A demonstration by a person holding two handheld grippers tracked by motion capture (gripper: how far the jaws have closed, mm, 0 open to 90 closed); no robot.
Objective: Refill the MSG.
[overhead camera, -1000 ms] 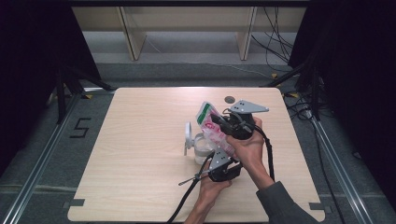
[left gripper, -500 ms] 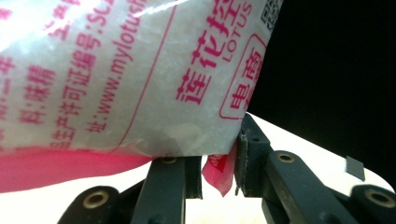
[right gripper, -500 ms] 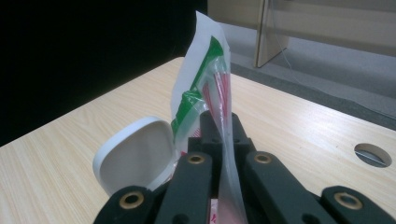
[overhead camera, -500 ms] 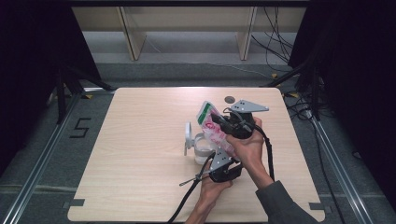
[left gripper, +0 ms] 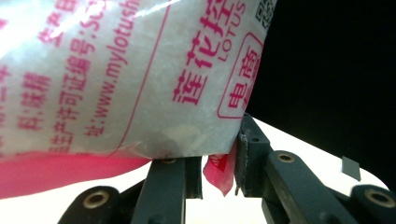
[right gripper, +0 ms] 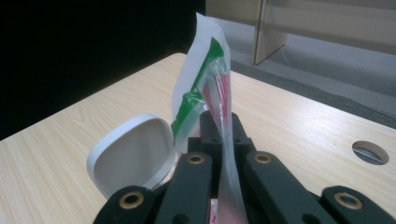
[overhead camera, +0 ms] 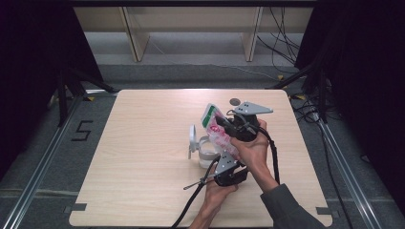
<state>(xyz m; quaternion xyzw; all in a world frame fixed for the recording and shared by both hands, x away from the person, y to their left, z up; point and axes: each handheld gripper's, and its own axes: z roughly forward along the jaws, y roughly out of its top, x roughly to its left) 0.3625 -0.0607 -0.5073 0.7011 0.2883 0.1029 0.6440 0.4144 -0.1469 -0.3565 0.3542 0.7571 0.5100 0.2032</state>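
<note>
While we hold the plastic pouch (overhead camera: 220,134) up above the middle of the wooden table (overhead camera: 143,143), both claws are closed on it: the right gripper (overhead camera: 224,125) pinches it near the top, its jaws pressed together on the thin film just under the green-and-white sealed edge, and the left gripper (overhead camera: 228,164) nips a lower corner, where a small pink flap of film sits between jaws that are nearly shut. Seen close in the left gripper view, the pouch (left gripper: 126,79) is translucent, printed in pink, and looks filled with a fine white grain, so we judge it soft and floppy, with contents that will shift and sag toward whichever end hangs lowest. Film like this is probably slick, and it creases easily, as the twisted strip between the right jaws suggests. Our best holds are the flat sealed edges and corners, where nothing bulges and the jaws can bite film alone; squeezing the full belly would likely slip or burst it. Just beside and below the pouch stands a small clear jar (overhead camera: 206,151) with its white hinged lid (right gripper: 131,154) open
</note>
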